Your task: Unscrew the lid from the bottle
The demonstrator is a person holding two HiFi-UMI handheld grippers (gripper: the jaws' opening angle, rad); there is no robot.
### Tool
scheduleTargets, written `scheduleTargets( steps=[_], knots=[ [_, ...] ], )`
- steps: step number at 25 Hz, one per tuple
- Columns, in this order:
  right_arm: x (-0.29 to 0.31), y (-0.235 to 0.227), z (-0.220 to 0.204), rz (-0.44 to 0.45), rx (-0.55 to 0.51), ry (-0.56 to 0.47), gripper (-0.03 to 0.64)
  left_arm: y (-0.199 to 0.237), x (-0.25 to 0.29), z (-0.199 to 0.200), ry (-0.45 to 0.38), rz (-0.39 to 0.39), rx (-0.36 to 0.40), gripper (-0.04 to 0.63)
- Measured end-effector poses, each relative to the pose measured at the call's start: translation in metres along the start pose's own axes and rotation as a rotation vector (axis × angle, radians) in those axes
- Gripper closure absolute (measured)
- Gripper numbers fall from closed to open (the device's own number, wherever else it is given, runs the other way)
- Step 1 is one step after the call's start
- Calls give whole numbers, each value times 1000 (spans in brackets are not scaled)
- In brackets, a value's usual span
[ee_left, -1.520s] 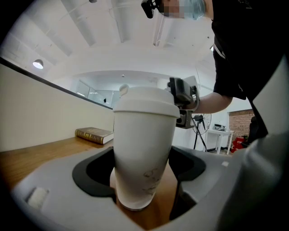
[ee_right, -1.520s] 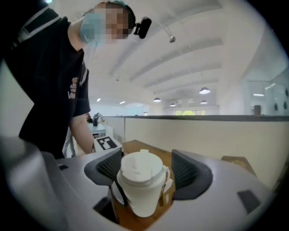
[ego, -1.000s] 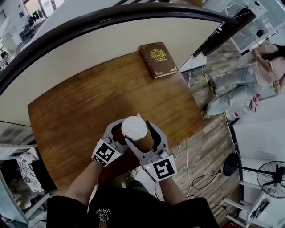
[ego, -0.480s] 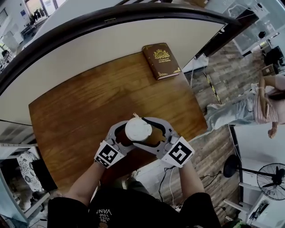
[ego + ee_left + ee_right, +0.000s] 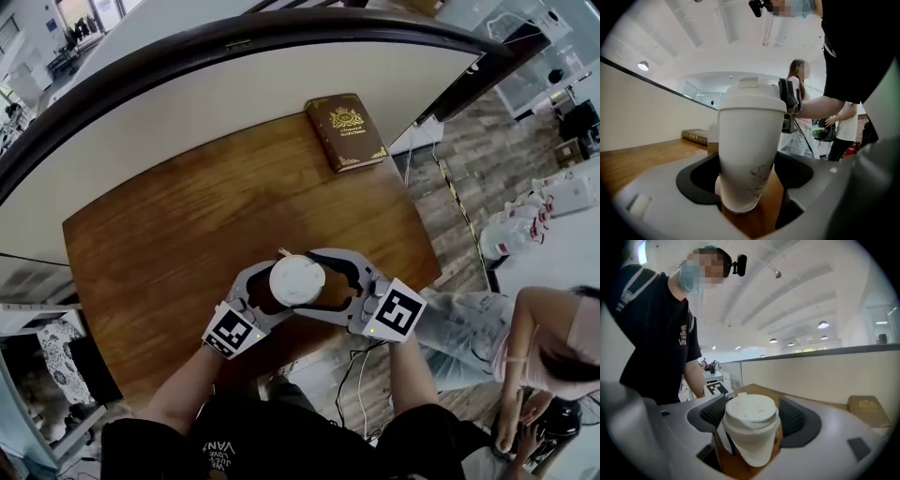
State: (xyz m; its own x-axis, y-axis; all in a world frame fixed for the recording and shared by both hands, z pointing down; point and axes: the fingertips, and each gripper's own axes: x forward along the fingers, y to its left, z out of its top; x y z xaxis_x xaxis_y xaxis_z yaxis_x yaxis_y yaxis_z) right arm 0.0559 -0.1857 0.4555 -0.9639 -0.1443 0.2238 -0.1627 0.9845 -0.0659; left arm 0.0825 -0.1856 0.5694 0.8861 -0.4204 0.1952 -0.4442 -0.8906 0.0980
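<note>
A white bottle (image 5: 750, 154) stands upright near the front edge of the wooden table (image 5: 187, 216). Its white lid (image 5: 297, 278) has a small raised spout. My left gripper (image 5: 272, 292) reaches in from the lower left and is shut on the bottle's lower body (image 5: 740, 187). From the right, my right gripper (image 5: 315, 281) is shut on the lid (image 5: 750, 408), with a ribbed pad (image 5: 712, 411) on each side of it. In the left gripper view the right gripper (image 5: 789, 98) shows beside the lid. The bottle's base is hidden behind the jaws.
A brown book (image 5: 346, 130) with gold print lies at the table's far right corner. A cream partition (image 5: 187, 103) with a dark rim bounds the table's far side. A person (image 5: 525, 347) is on the wood floor to the right, near cables.
My right gripper has swung anticlockwise around the lid; its marker cube went from below the bottle to its right. The left gripper and bottle stayed put. A person nearby moved.
</note>
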Motion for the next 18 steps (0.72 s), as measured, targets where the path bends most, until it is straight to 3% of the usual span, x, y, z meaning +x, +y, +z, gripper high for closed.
scheduleTargets(
  steps=[9,12,18],
  knots=[
    [-17,-13,24,-418,31,-154,271,1,1,-2,8,8,-8,225],
    [-7,-6,16,-435,23,-100,262,1,1,-3,12,10,-12,225],
    [8,-9,7,-373,30,-35,262,1,1,-3,13,11,-20,226]
  ],
)
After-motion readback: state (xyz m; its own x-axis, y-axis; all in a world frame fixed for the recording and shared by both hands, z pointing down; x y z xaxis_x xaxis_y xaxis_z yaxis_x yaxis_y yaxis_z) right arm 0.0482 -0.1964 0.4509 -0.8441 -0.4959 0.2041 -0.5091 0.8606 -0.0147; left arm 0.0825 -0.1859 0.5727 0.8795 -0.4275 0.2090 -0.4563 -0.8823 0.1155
